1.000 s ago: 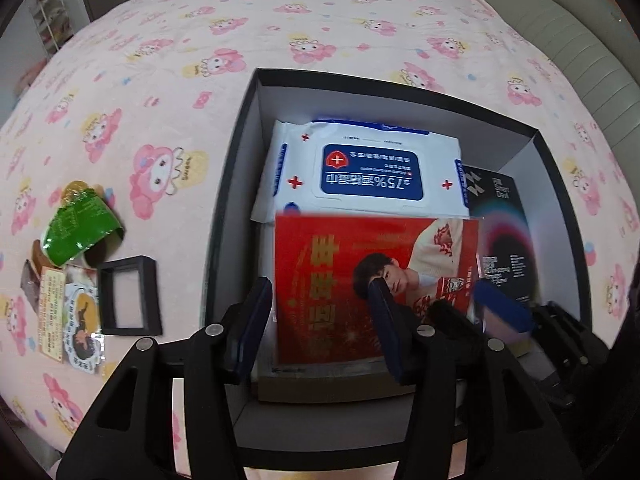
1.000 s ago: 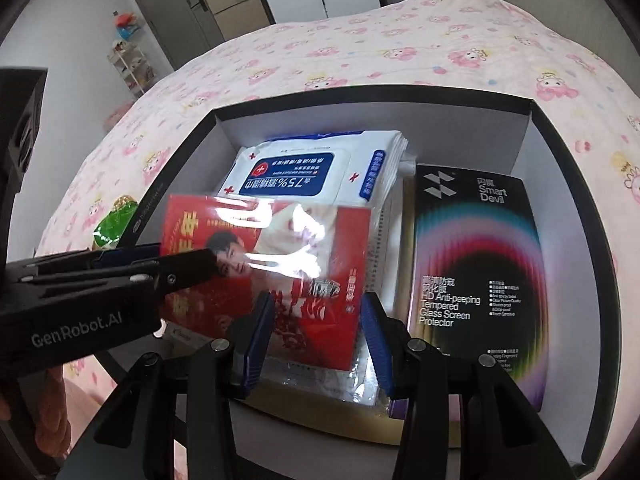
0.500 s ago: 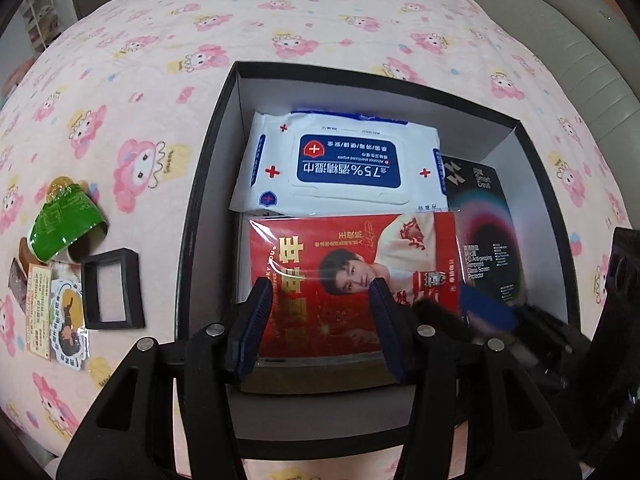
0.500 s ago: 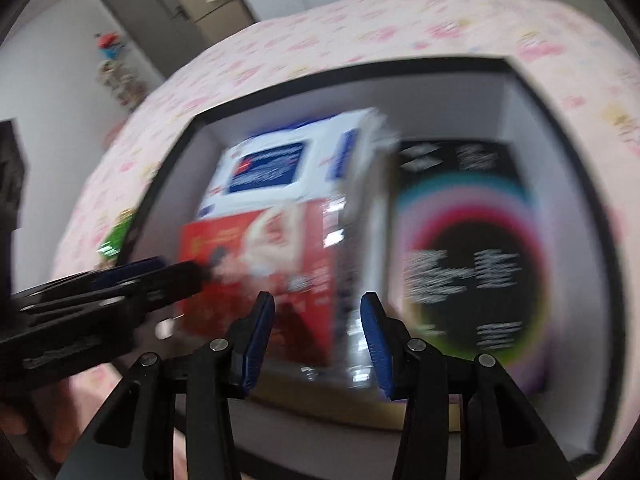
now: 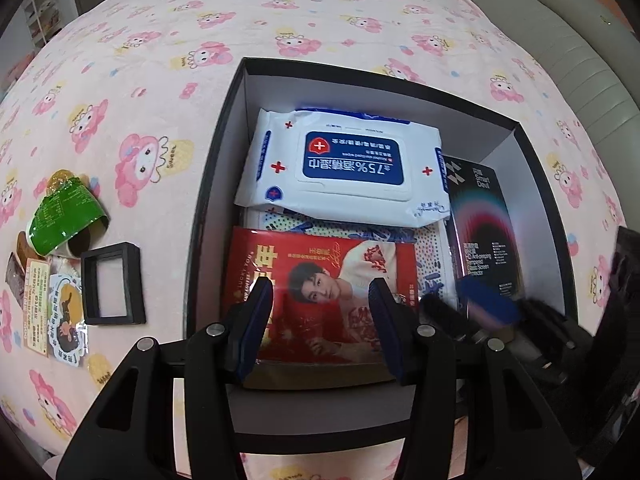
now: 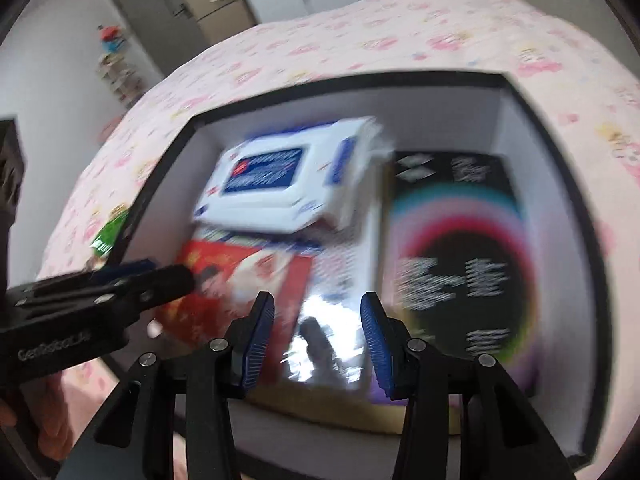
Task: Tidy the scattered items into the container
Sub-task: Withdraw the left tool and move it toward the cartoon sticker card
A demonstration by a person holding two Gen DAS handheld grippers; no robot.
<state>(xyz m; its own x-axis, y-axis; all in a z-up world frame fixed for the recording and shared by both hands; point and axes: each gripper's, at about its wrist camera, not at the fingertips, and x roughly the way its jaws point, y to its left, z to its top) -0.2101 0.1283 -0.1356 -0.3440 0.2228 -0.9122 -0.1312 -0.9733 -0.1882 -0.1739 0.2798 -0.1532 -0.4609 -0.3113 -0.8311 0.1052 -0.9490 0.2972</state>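
A black box with white inside walls (image 5: 218, 160) (image 6: 504, 120) sits on the pink bedspread. In it lie a white wipes pack (image 5: 344, 168) (image 6: 288, 180), a red packet with a portrait (image 5: 320, 280) (image 6: 236, 276), a dotted packet under them (image 5: 430, 264), and a black screen-protector box (image 5: 480, 232) (image 6: 460, 248). My left gripper (image 5: 322, 300) is open and empty above the red packet. My right gripper (image 6: 318, 320) is open and empty above the box's near side; it shows blurred in the left wrist view (image 5: 488, 308). Left of the box lie a green wrapper (image 5: 66, 216), a black square frame (image 5: 112, 284) and stickers (image 5: 52, 308).
The pink cartoon-print bedspread (image 5: 160, 80) spreads around the box. A grey padded headboard (image 5: 560, 32) runs along the right. A door and shelves (image 6: 160, 28) stand beyond the bed. The left gripper's body (image 6: 80, 308) crosses the right wrist view at lower left.
Both grippers have drawn back and up from the box. The red packet has settled flat in the box. The right gripper's view has swung and is blurred.
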